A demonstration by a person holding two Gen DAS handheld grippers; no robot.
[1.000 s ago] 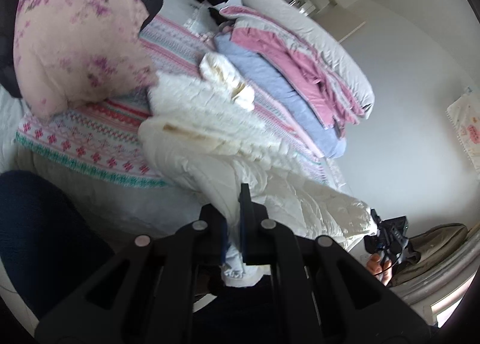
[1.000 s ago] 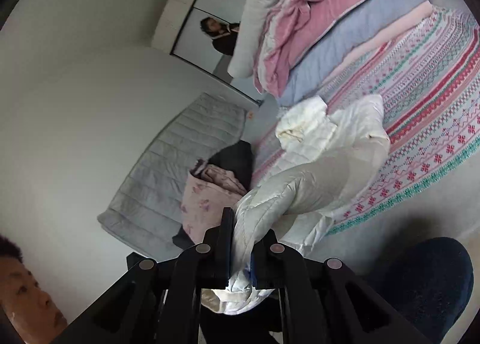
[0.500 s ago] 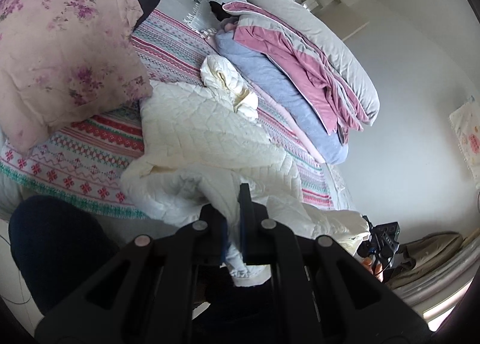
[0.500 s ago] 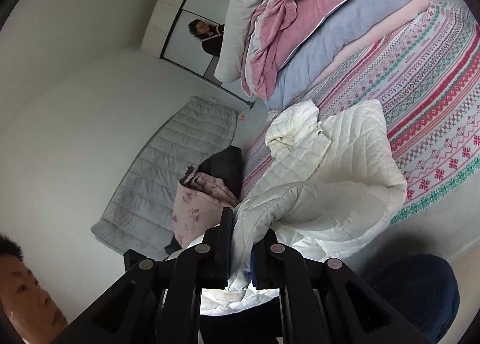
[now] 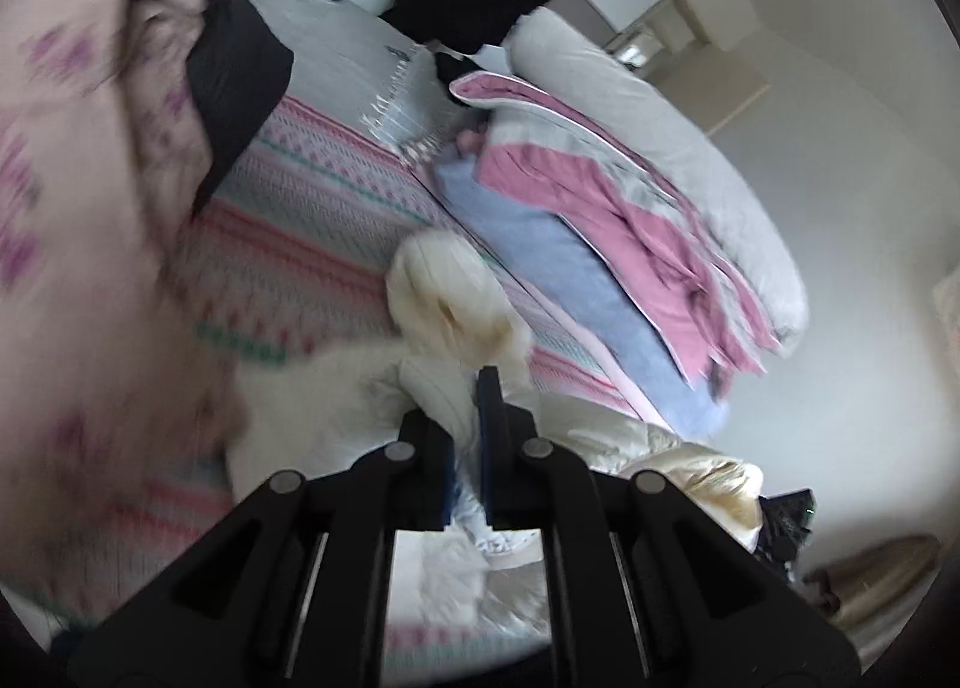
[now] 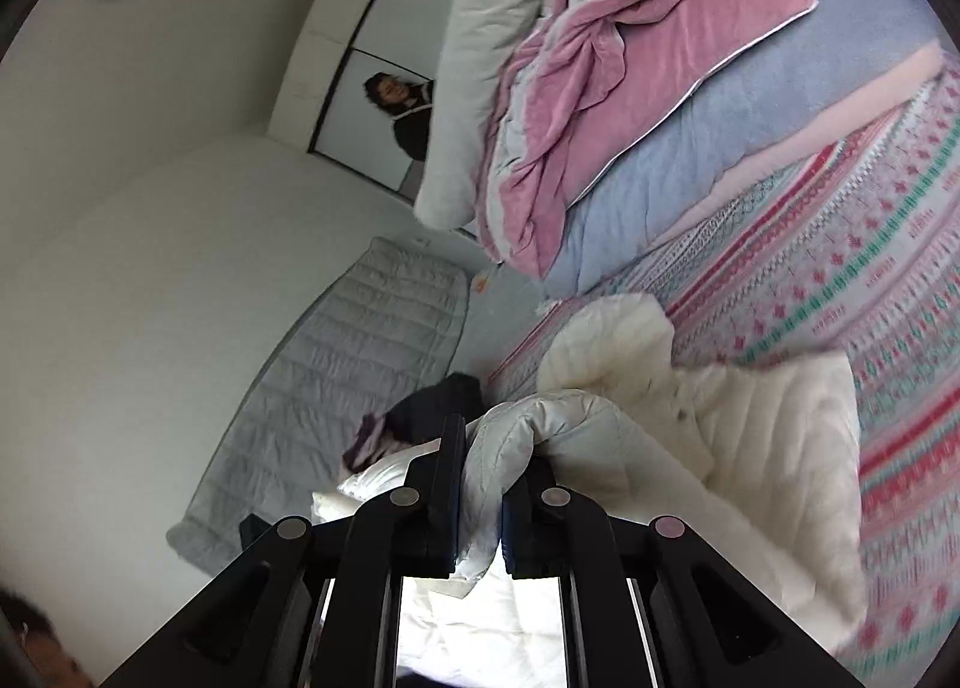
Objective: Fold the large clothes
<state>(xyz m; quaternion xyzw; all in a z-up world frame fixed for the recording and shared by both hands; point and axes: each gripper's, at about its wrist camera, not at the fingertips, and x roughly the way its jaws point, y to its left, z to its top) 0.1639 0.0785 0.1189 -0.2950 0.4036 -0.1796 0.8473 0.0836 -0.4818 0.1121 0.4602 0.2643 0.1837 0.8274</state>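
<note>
I have both grippers clamped on the white quilted jacket (image 6: 708, 448): my left gripper (image 5: 467, 436) has its fingers pinched on a fold of it, my right gripper (image 6: 480, 484) on a padded edge. The jacket lies bunched on the patterned bedspread (image 6: 870, 244), near the pink-and-blue bedding pile (image 5: 600, 220).

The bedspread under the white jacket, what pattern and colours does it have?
The bedspread has bands of small red, pink and green motifs on white; the right wrist view shows it best.
</note>
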